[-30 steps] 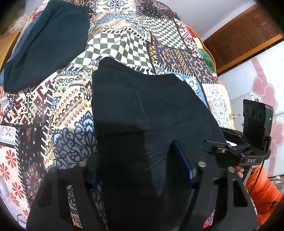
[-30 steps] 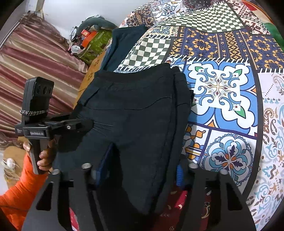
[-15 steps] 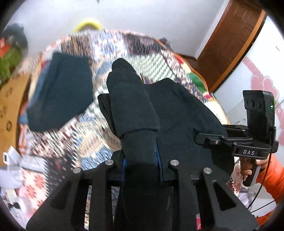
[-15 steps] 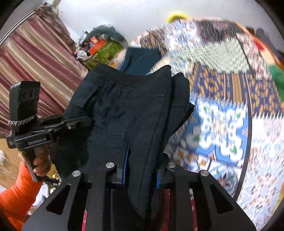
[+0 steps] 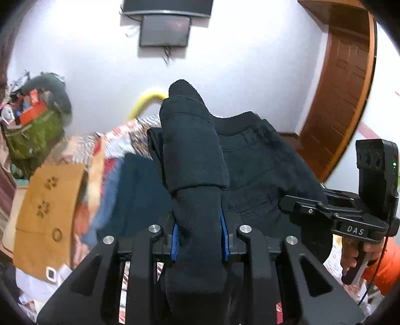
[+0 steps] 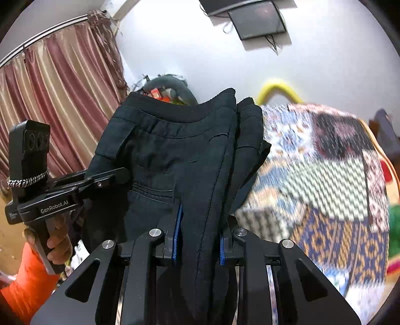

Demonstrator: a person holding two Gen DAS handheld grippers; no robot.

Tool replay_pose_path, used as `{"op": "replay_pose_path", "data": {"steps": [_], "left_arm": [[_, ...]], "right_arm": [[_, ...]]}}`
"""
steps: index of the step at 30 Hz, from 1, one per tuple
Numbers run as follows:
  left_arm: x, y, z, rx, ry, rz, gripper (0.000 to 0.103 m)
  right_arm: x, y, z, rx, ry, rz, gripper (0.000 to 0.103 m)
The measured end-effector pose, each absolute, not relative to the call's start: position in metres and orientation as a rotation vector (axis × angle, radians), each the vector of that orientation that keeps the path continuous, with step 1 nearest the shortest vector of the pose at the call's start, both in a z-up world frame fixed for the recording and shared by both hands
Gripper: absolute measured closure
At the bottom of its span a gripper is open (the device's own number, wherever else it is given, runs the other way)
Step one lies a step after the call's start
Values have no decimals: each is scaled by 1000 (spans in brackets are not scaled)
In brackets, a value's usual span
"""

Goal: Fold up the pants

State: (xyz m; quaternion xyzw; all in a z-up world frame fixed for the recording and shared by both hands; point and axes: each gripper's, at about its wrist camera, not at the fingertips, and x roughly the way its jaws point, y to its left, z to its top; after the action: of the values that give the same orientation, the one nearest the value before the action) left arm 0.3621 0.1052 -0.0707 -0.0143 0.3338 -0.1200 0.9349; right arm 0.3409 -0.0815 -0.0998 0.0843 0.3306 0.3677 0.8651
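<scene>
Left wrist view: the left gripper (image 5: pixel 200 237) pinches a rolled bunch of the black pants (image 5: pixel 192 155), which rise ahead of it. Right wrist view: the right gripper (image 6: pixel 200 237) clamps a folded edge of the pants (image 6: pixel 175 155), waistband uppermost, above the patterned bedspread (image 6: pixel 325 187).

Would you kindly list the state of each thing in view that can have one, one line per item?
black pants: folded, lifted off the bed, held at both ends.
left hand-held gripper: shut on the black pants.
right hand-held gripper: shut on the black pants.
dark teal garment: folded, lying on the bed.
patchwork bedspread: spread over the bed.
wall screen: off, dark.
curtain: drawn shut.
</scene>
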Motion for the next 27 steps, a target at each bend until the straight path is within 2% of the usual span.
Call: {"op": "replay_pose_path", "data": {"steps": [8, 19, 24, 25, 27], "left_arm": [[433, 171, -97, -97, 692, -171, 78], [522, 229, -218, -163, 839, -80, 78], [558, 228, -275, -133, 936, -57, 77], [564, 226, -286, -126, 957, -34, 77], [571, 226, -296, -125, 958, 4, 68]], "right_arm": [[395, -21, -115, 151, 675, 775, 82], [469, 42, -203, 84, 833, 711, 82], [493, 59, -249, 54, 928, 642, 82], [494, 60, -256, 58, 952, 628, 82], [500, 59, -268, 58, 995, 601, 80]]}}
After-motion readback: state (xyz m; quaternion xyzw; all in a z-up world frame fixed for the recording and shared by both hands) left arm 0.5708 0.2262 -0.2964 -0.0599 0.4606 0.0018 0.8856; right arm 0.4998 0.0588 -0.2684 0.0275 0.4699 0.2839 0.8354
